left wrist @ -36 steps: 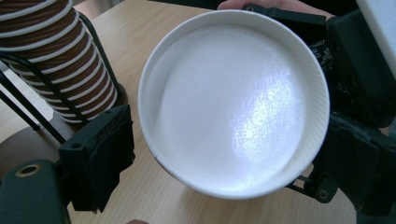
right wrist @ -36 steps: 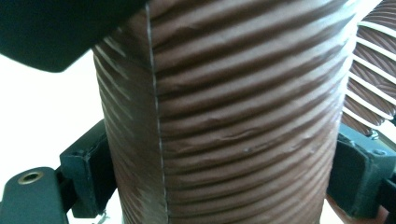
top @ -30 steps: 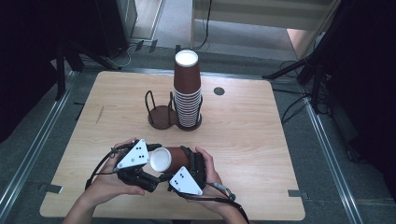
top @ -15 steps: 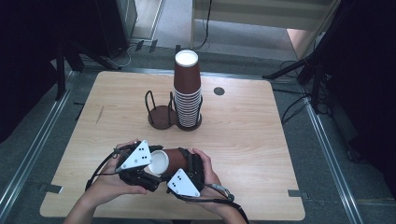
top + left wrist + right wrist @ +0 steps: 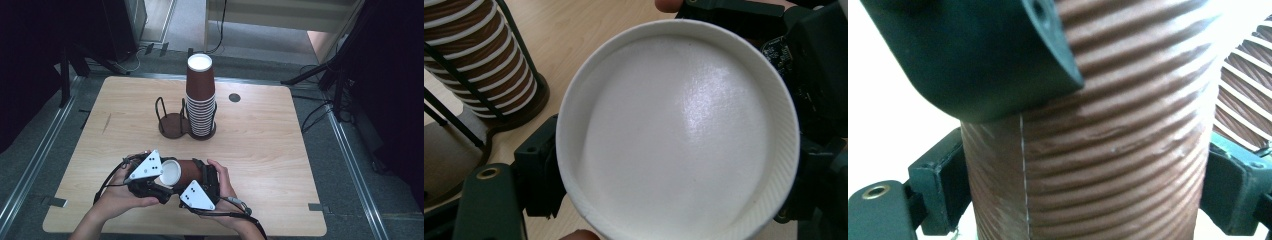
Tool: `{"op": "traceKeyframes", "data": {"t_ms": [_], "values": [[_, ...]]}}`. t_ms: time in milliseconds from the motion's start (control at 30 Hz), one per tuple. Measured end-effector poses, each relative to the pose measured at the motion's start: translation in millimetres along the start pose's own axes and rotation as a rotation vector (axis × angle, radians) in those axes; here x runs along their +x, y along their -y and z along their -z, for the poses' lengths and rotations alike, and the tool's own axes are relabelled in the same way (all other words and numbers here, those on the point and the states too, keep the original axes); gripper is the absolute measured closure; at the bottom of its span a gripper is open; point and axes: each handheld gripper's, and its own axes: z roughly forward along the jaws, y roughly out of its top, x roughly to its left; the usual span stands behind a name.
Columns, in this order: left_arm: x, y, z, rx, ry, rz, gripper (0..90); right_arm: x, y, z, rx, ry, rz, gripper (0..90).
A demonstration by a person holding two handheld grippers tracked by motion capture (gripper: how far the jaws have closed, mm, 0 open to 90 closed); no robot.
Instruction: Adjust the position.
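- Brown ribbed paper cup (image 5: 186,172) lies on its side between both grippers, at 6 o'clock on the table, near the front edge; white inside faces my left.
- Left gripper (image 5: 150,176): jaws have just been closing, now clamped on the cup's rim end; in the left gripper view the white mouth (image 5: 679,130) sits between the two black jaws, touching both.
- Right gripper (image 5: 202,186): jaws have just eased open a little, but the pads are on the cup body (image 5: 1108,150) either side in the right gripper view, so clamped on the cup.
- Step, as I judge it: pulling a cup or two apart, or handing over. To do it well, keep the squeeze light so the rim doesn't go oval, pull straight along the cup's axis, and don't let go on the right until the left has it firm.
- Cup stack (image 5: 201,95) stands upright in the wire holder (image 5: 172,122) at 12 o'clock from my hands, well apart; holder's left bay is free.
- Table (image 5: 260,150): pale wood, small dark round disc (image 5: 234,97) at 1 o'clock near the far edge.
- Room: grey floor, metal rails both sides, dark stands and cables around.
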Motion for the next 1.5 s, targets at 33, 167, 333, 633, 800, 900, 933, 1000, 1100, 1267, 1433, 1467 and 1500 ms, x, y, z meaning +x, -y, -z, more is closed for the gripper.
{"op": "traceKeyframes", "data": {"t_ms": [33, 167, 333, 633, 800, 900, 933, 1000, 1100, 1267, 1433, 1467, 1500], "values": [[0.7, 0.0, 0.2, -0.001, 0.002, 0.007, 20.2, -0.2, 0.1, 0.0, 0.000, 0.000, -0.004, 9.5], [1.9, 0.6, 0.1, -0.009, 0.007, 0.023, 20.7, -1.1, -1.1, 0.1, 0.011, 0.001, -0.005, 8.8], [4.4, 2.8, -1.4, -0.012, -0.034, 0.032, 20.9, -1.0, -1.5, 1.8, 0.005, 0.007, -0.007, 4.2], [12.3, 7.3, 0.9, -0.068, -0.119, 0.076, 20.9, -5.4, -5.2, 6.1, -0.017, 0.021, -0.018, 0.3], [17.2, 9.5, 3.6, -0.099, -0.149, 0.109, 20.8, -10.4, -8.3, 9.2, -0.035, 0.044, -0.040, 0.3], [18.9, 10.2, 4.5, -0.113, -0.176, 0.118, 20.8, -13.6, -9.8, 10.9, -0.043, 0.059, -0.057, 0.4], [19.4, 10.4, 5.2, -0.118, -0.185, 0.119, 20.8, -15.0, -10.0, 11.3, -0.045, 0.061, -0.061, 0.4], [20.6, 10.6, 6.6, -0.135, -0.202, 0.125, 20.8, -16.7, -10.4, 12.4, -0.050, 0.072, -0.070, 0.4], [21.7, 11.3, 8.5, -0.170, -0.218, 0.139, 20.9, -19.3, -10.6, 13.3, -0.052, 0.083, -0.080, 0.3], [22.3, 11.9, 10.9, -0.196, -0.249, 0.143, 20.9, -21.1, -10.0, 13.5, -0.045, 0.105, -0.089, 0.3], [24.6, 13.2, 13.9, -0.233, -0.274, 0.151, 20.9, -24.8, -11.2, 13.8, -0.050, 0.134, -0.129, 0.3], [24.7, 13.6, 13.8, -0.245, -0.278, 0.146, 20.8, -25.9, -11.1, 13.2, -0.040, 0.140, -0.129, 0.3], [24.8, 14.0, 13.8, -0.248, -0.292, 0.138, 20.7, -27.1, -10.5, 12.1, -0.026, 0.157, -0.142, 0.3]]}}
